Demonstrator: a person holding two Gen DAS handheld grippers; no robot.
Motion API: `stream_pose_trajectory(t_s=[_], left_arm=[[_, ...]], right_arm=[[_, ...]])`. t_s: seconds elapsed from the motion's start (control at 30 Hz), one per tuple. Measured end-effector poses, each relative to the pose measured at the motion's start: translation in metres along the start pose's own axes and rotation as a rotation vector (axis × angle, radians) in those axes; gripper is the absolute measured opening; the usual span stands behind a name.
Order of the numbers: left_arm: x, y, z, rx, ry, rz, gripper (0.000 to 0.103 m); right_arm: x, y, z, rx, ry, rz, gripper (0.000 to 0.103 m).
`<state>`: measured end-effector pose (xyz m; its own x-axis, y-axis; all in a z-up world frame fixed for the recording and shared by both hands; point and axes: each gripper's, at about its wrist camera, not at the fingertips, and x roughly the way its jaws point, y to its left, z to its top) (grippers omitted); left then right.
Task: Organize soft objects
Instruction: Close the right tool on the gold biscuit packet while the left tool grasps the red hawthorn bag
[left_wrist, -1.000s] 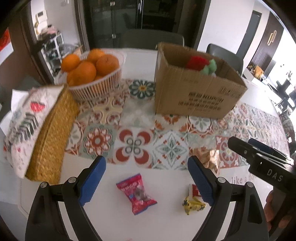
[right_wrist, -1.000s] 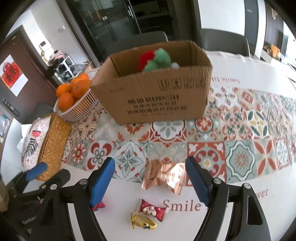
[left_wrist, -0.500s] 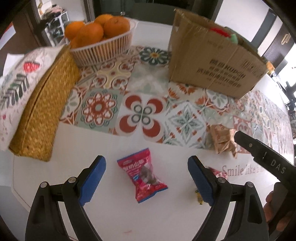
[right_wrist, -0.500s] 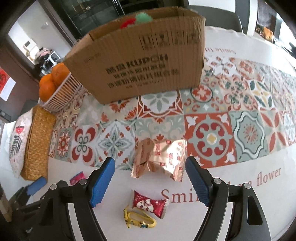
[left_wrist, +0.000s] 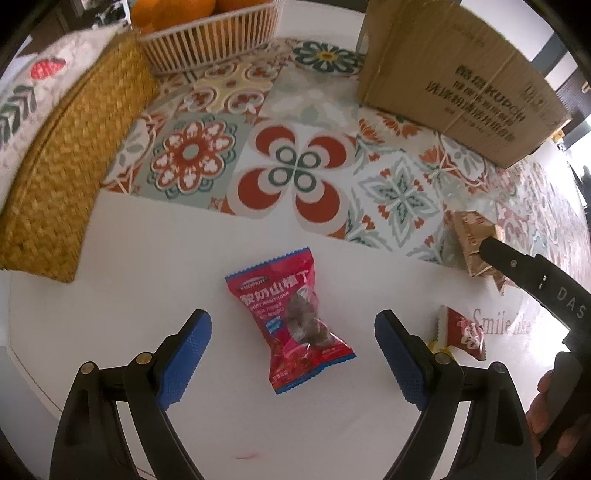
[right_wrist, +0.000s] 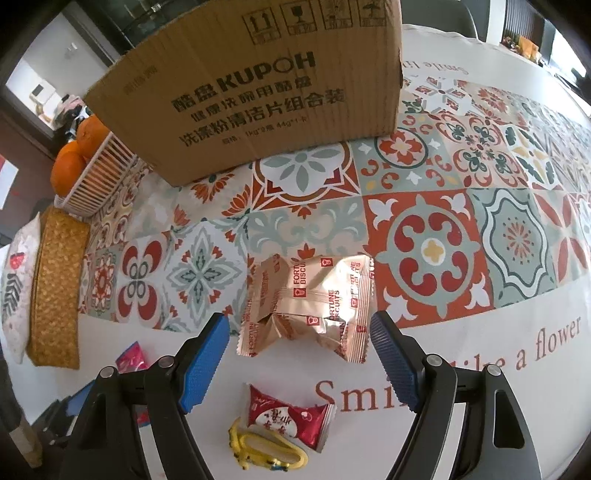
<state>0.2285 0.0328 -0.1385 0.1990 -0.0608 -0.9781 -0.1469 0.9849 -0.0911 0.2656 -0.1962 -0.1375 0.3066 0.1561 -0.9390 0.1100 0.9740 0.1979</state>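
— Two grippers, both with jaws apart and nothing held: our left gripper (left_wrist: 293, 356) straddles the red snack packet (left_wrist: 291, 325), our right gripper (right_wrist: 299, 358) frames the gold biscuit packet (right_wrist: 308, 304).
— Which way do they lie?
— We see the red one flat on the white table (left_wrist: 147, 266), its long axis running away from us, leaning left. The gold one lies crosswise at the edge of the patterned runner (right_wrist: 436, 236).
— Anything else near?
— One small red candy (right_wrist: 291, 417) touching one yellow toy (right_wrist: 266, 450), nearer us than the gold packet. Farther off we count one cardboard box (right_wrist: 258, 88), one wicker box (left_wrist: 70, 166), and one white basket (left_wrist: 207, 40) of oranges (right_wrist: 68, 171).
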Motion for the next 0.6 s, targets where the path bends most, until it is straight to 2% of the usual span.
stream_pose_trajectory(t_s=[0.33,0.47,0.6], left_arm=[[0.025,0.003,0.002,-0.037,0.042,0.013,0.089],[0.031,0.002,-0.003,-0.046,0.046,0.011,0.081],[0.028,0.003,-0.004,-0.047,0.02,0.02,0.069]], right_arm=[[0.027,0.008,0.003,-0.016,0.025,-0.011,0.079],[0.031,0.011,0.005,-0.025,0.019,-0.018,0.079],[0.033,0.013,0.005,-0.041,0.015,-0.034,0.079]])
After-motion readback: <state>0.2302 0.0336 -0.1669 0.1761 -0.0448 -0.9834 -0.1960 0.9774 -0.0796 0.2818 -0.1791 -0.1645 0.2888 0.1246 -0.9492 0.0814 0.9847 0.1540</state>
